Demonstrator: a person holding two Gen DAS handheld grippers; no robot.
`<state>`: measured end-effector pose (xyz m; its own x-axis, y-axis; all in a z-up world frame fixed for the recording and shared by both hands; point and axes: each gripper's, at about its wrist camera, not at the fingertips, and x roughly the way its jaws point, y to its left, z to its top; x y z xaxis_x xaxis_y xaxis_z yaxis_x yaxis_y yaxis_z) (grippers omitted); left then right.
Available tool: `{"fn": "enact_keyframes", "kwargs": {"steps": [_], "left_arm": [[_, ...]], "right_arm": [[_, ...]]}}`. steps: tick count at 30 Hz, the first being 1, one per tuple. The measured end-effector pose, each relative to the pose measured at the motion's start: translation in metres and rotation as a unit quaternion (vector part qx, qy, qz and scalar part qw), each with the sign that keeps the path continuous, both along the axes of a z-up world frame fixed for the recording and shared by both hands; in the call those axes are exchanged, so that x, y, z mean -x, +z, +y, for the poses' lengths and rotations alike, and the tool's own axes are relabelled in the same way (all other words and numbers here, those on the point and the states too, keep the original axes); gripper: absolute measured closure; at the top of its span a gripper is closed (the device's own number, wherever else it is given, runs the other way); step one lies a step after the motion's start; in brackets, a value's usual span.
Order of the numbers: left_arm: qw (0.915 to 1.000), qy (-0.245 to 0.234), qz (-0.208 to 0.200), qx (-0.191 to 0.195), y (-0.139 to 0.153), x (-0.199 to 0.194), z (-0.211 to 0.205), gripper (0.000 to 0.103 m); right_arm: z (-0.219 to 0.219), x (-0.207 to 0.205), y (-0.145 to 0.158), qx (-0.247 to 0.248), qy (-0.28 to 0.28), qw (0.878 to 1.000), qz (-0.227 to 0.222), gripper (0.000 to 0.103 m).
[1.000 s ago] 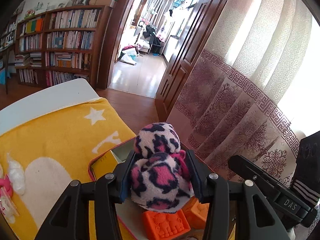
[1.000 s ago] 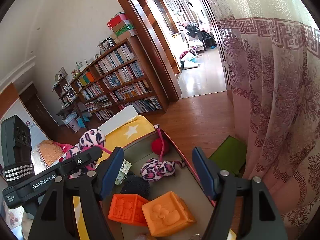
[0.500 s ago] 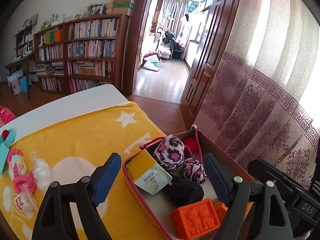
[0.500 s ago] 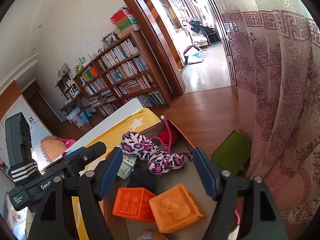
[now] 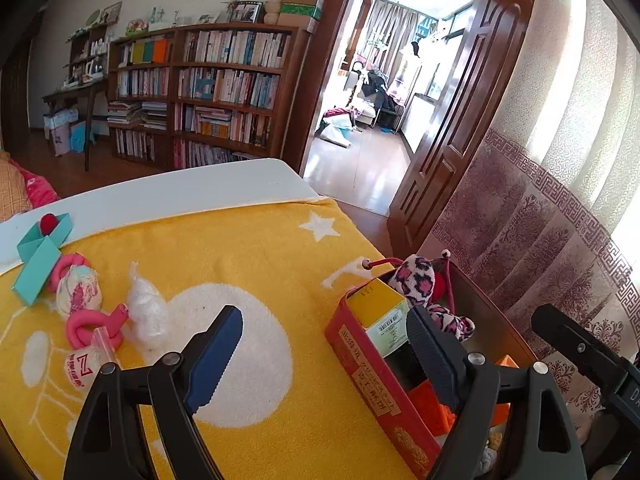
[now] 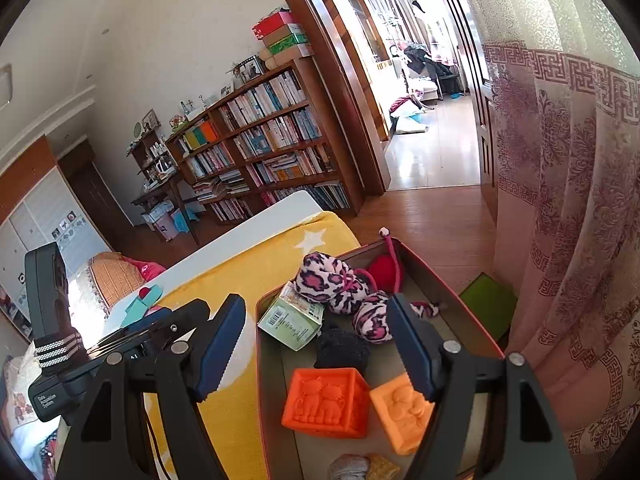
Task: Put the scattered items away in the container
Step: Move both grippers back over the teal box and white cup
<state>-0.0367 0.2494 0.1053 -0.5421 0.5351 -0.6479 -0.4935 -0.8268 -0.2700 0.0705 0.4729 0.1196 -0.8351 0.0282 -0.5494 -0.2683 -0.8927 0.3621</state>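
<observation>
1. Your left claw [image 5: 320,354] is spread wide and holds nothing; it hangs over the yellow blanket [image 5: 248,264], with its right finger above the near-left edge of the red box [image 5: 372,376].
2. Your right claw [image 6: 316,344] is also spread and empty, hovering above the red box [image 6: 448,284] with one finger over the blanket and the other over the box interior.
3. Inside the box you can see the leopard-print plush toy [image 6: 332,280] lying against the far end, touching a red ball [image 6: 382,272] and resting beside a small green-and-yellow carton [image 6: 292,318].
4. A black fuzzy item [image 6: 342,346] sits near the middle of the box, just behind the orange block [image 6: 326,402], and a lighter orange block [image 6: 402,410] lies just beside that one.
5. Things not yet in the box lie well to the left on the blanket: a teal paper box [image 5: 40,256] with a red pompom [image 5: 49,222], a pink ring toy [image 5: 94,322], a clear plastic bag [image 5: 146,312] and a round wrapped packet [image 5: 78,290].
6. The blanket covers a white counter [image 5: 180,192], whose bare far edge shows beyond it.
</observation>
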Motion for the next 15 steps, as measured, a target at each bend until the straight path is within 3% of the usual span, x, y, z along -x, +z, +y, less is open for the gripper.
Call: {"fn": "enact_keyframes", "kwargs": {"steps": [9, 15], "left_arm": [[0.9964, 0.077, -0.023, -0.025, -0.007, 0.017, -0.094, 0.017], [0.9891, 0.137, -0.037, -0.037, -0.012, 0.028, -0.166, 0.017]], "right_arm": [[-0.058, 0.026, 0.014, -0.013, 0.06, 0.998, 0.003, 0.026], [-0.1, 0.05, 0.013, -0.009, 0.106, 0.994, -0.01, 0.026]]}}
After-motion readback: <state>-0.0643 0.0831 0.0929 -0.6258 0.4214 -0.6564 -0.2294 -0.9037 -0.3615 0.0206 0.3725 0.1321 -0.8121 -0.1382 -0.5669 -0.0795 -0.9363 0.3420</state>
